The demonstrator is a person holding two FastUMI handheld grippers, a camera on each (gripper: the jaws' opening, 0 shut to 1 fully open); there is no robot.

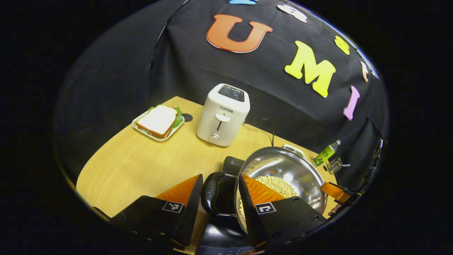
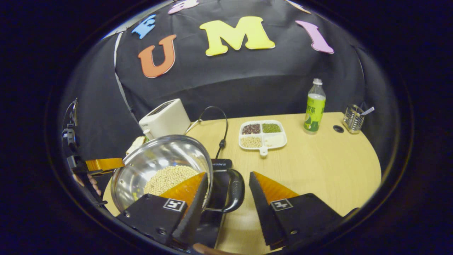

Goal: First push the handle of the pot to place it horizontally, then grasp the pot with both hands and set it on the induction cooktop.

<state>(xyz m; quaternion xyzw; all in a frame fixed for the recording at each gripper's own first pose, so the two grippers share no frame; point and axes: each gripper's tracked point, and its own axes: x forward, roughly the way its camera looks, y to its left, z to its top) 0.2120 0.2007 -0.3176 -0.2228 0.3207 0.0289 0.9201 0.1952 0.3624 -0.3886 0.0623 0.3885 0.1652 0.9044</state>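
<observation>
Grippers both spread: left gripper [image 1: 219, 193] w/ black loop handle [image 1: 212, 193] between fingers, right gripper [image 2: 228, 187] astride opp. handle [image 2: 235, 191] of shiny steel pot [image 2: 159, 166] w/ soybeans [image 2: 170, 179], over black cooktop [image 1: 231, 164] on wood surface [image 1: 148, 159].

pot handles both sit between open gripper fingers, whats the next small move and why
Probably close both grippers. The left gripper straddles one black handle of the pot, and the right gripper straddles the other handle, with gaps still showing beside each. The pot holds beans, so a firm grip on both sides should come before lifting it to the cooktop.
</observation>
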